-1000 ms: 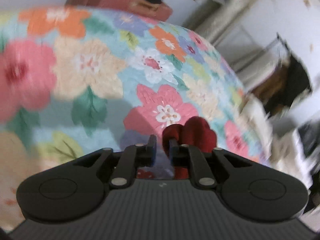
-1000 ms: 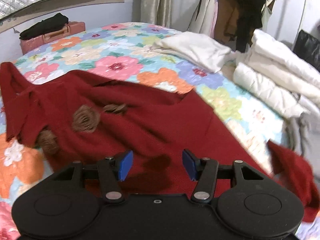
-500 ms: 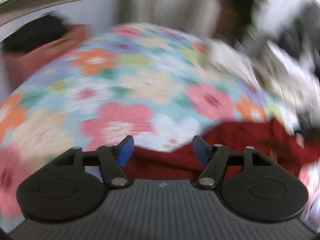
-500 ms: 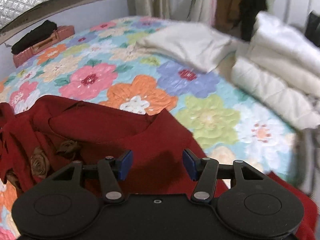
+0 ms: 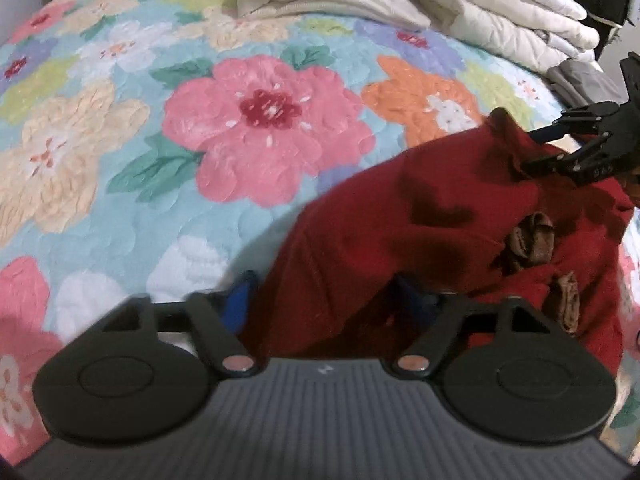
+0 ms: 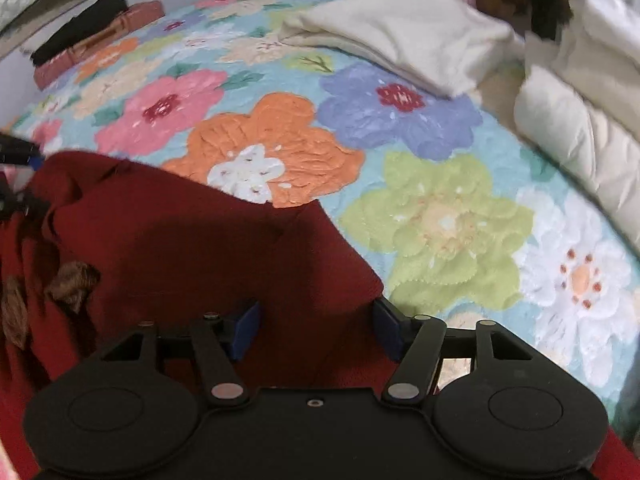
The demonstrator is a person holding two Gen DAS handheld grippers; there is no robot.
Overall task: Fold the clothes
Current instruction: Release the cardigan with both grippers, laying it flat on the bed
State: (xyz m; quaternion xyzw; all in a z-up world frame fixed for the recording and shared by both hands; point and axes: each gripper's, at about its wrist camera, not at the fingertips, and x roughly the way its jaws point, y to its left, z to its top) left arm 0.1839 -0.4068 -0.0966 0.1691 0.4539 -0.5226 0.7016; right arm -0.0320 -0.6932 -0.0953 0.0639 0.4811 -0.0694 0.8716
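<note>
A dark red knit garment (image 5: 420, 208) with brown fabric rosettes (image 5: 532, 240) lies rumpled on the floral bed quilt (image 5: 260, 128). My left gripper (image 5: 328, 300) straddles its near left edge. Its jaws are closing, with red cloth between the blurred blue pads, which still stand apart. In the right wrist view the same garment (image 6: 192, 248) fills the lower left. My right gripper (image 6: 316, 330) sits over its right hem with cloth between its pads; the jaws are closing a little and do not pinch. That gripper also shows in the left wrist view as a black right gripper (image 5: 580, 148) at the garment's far corner.
A folded cream blanket (image 6: 400, 28) lies at the far side of the bed. White quilted bedding (image 6: 580, 120) is piled along the right. A reddish case (image 6: 100, 36) with black cloth on it sits at the far left by the wall.
My left gripper let go of a red bunch, swung across the quilt, opened wide and came down over the garment's edge. My right gripper moved down and forward to the hem.
</note>
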